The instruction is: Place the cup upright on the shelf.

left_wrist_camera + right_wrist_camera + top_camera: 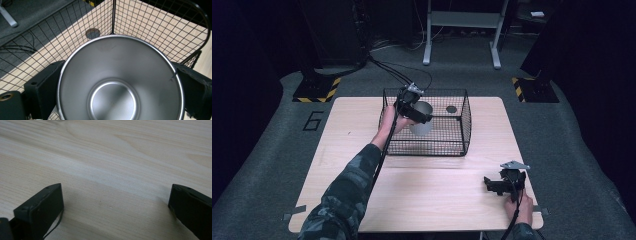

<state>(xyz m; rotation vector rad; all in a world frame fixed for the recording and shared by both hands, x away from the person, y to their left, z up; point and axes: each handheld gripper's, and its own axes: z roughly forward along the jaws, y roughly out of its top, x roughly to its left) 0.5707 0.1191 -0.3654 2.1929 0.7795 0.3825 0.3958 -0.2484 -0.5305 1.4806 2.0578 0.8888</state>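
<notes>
1. Far left of the high view: a number 6 (313, 120) marked on the grey floor beside the desk (362, 190), and a yellow-black striped base plate (318, 90) behind it.
2. Camouflage sleeve (344, 192) comes in from the bottom left and reaches forward over the light wood desk.
3. Left gripper (414, 112) is held over the left part of the black wire basket (464, 125), its cable (384, 70) trailing back off the desk to the floor.
4. Left fingers are closed on a steel cup (422, 117): in the left gripper view the black pads press its outer wall on either side, one finger (47, 85) at left, the other at right.
5. Steel cup (120, 82) is inside the basket, near its left and far side, mouth toward the camera, empty, shiny bottom visible. Cannot tell if it touches the basket floor.
6. Small dark round disc (451, 109) lies in the basket's far right area, apart from the cup; in the left gripper view it sits just beyond the cup rim (92, 33).
7. Basket stands at the far middle of the desk, open at the top.
8. Right gripper (504, 185) is low at the near right corner of the desk, well apart from the basket, grey plate on top.
9. Right fingers (42, 207) are spread wide, holding nothing, bare wood between them.
</notes>
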